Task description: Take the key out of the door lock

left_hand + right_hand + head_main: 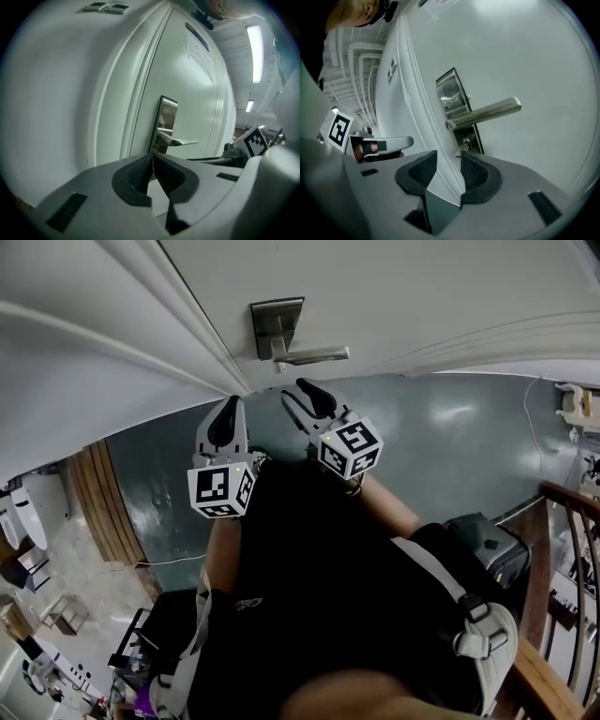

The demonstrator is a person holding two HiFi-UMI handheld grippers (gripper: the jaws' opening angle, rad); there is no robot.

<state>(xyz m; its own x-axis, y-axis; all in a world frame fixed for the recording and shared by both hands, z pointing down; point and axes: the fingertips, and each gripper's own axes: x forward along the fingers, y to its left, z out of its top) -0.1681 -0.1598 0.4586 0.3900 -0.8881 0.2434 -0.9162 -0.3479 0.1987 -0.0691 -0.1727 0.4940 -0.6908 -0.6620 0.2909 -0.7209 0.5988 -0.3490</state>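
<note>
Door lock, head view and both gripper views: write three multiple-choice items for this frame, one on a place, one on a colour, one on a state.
1. Where is the key?
A. In the lock plate, below the lever handle
B. Above the lever handle
C. Lying on the floor

2. What colour is the door?
A. Brown
B. White
C. Red

3. How do the jaws of the right gripper stand?
A. Shut on the key
B. Shut with nothing held
C. Apart, close to the key but not on it

Answers:
1 A: the right gripper view shows the key sticking out of the plate just under the handle.
2 B: the door panel is white in all three views.
3 C: the right gripper view shows a clear gap between the two pads, with the key just beyond one tip.
</note>
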